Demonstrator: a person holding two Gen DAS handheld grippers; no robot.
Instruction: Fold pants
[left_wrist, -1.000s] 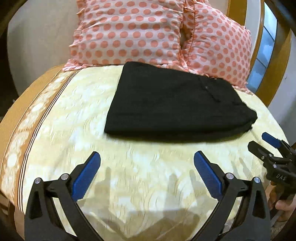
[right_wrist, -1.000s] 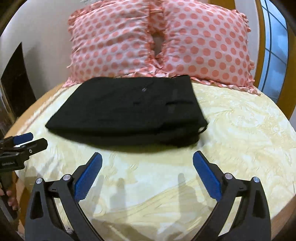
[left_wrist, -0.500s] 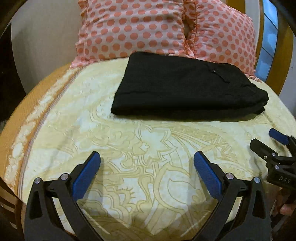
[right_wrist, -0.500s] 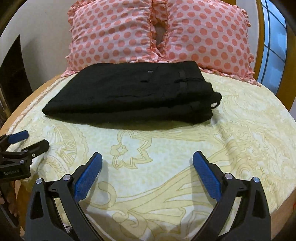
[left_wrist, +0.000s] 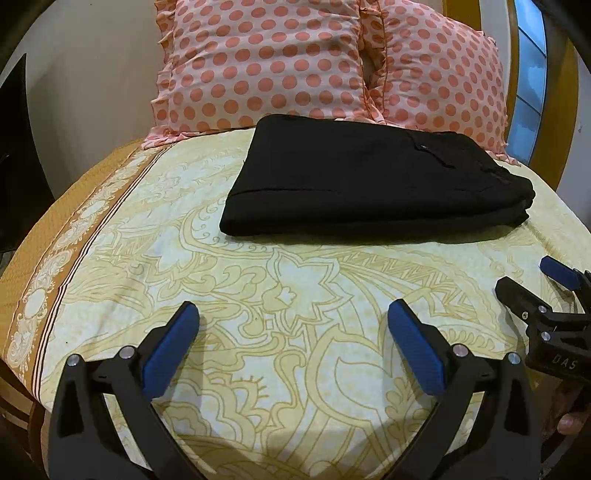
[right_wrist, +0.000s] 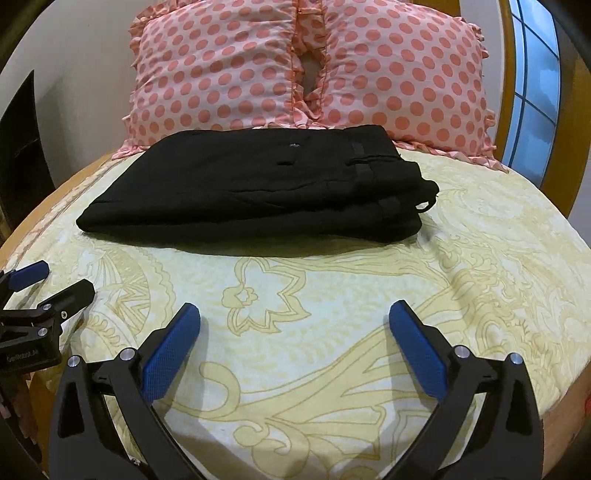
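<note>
The black pants (right_wrist: 255, 188) lie folded in a compact stack on the bed (right_wrist: 480, 266), so the folding looks finished. Left gripper (left_wrist: 291, 325) and right gripper (right_wrist: 293, 325) hover wide, empty, well short of them; at most a tidy-up remains.

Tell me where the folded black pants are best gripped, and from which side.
Probably the near long edge of the pants, approached from the front with one gripper near each end: the layers stack evenly there, while the right end is bulky with waistband and loops.

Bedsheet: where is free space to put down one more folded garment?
Bare bedsheet lies between the folded black pants and both open grippers, left and right. Behind the pants, the polka-dot pillows crowd it.
</note>
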